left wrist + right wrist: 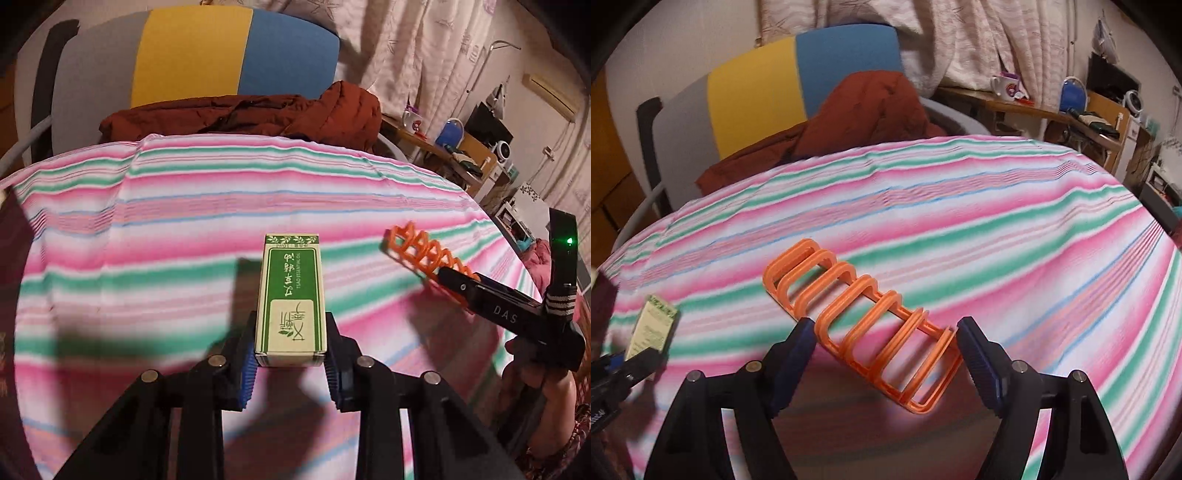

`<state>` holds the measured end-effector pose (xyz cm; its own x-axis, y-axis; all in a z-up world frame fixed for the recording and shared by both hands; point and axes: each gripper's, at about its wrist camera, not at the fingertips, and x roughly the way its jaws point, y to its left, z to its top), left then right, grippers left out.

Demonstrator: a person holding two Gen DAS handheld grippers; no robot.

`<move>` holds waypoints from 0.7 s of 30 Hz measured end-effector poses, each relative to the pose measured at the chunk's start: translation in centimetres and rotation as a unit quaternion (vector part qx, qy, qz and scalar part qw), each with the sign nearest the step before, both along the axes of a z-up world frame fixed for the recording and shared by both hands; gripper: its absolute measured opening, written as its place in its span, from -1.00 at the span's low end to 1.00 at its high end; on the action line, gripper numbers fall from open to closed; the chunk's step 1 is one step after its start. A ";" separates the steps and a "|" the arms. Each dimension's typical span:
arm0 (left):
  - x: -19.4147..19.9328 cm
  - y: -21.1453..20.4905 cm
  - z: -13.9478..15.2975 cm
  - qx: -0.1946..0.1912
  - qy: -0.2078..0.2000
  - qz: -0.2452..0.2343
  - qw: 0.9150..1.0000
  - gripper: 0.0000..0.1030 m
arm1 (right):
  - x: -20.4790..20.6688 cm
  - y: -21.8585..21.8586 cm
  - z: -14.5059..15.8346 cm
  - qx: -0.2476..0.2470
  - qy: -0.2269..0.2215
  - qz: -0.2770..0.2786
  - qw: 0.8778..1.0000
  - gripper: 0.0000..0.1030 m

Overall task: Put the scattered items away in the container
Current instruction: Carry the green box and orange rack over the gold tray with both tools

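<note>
Scattered items number two in these views: a green and cream box (291, 299) and an orange rack (860, 325) of upright loops. No container shows in either picture, so where they are to go cannot be told.

In the left wrist view the box sits at lower centre, lengthwise between the left gripper (291, 363), whose blue-padded jaws press its two long sides near the close end. Gripping across the narrow width lets the far end stick out forward, and the box looks lifted off the striped cloth (147, 229) covering the worktop, to judge by the blurred shadow at its left. The same box appears small at the lower left of the right wrist view (652, 328).

In the right wrist view the rack lies slantwise at lower centre, its near end between the right gripper (884, 347). The jaws stand fairly wide, one pad at each side of the rack; whether they actually pinch it cannot be told there. The left wrist view, at right of frame, shows the rack (424, 254) jutting out from that gripper above the cloth, which suggests it is carried, held by the end so the loops stay free.

Judged from this, both items are in hand and the placing step is not yet done.
</note>
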<state>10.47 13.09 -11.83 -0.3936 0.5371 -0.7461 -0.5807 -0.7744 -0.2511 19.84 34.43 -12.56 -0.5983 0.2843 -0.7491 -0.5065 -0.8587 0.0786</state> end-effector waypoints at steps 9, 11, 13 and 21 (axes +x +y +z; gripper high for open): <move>4.6 -3.9 0.5 -0.029 0.025 -0.028 0.999 -0.41 | 2.0 -7.3 0.8 -0.005 -0.008 0.120 0.993 0.95; 5.0 -4.4 0.7 -0.030 0.021 -0.032 0.999 -0.34 | 1.6 -7.4 1.2 0.018 -0.017 0.141 0.990 0.95; 5.0 -4.6 0.8 -0.026 0.008 -0.037 0.999 -0.24 | 0.9 -7.5 1.4 0.022 -0.025 0.172 0.985 0.95; 4.3 -4.6 0.6 -0.031 0.004 -0.053 0.998 -0.24 | -1.0 -8.7 0.2 0.034 -0.103 0.273 0.956 0.43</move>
<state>14.81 8.50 -11.23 -0.3429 0.5292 -0.7762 -0.6612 -0.7229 -0.2007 18.80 25.71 -12.37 -0.5123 0.0238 -0.8585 0.0197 -0.9990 -0.0394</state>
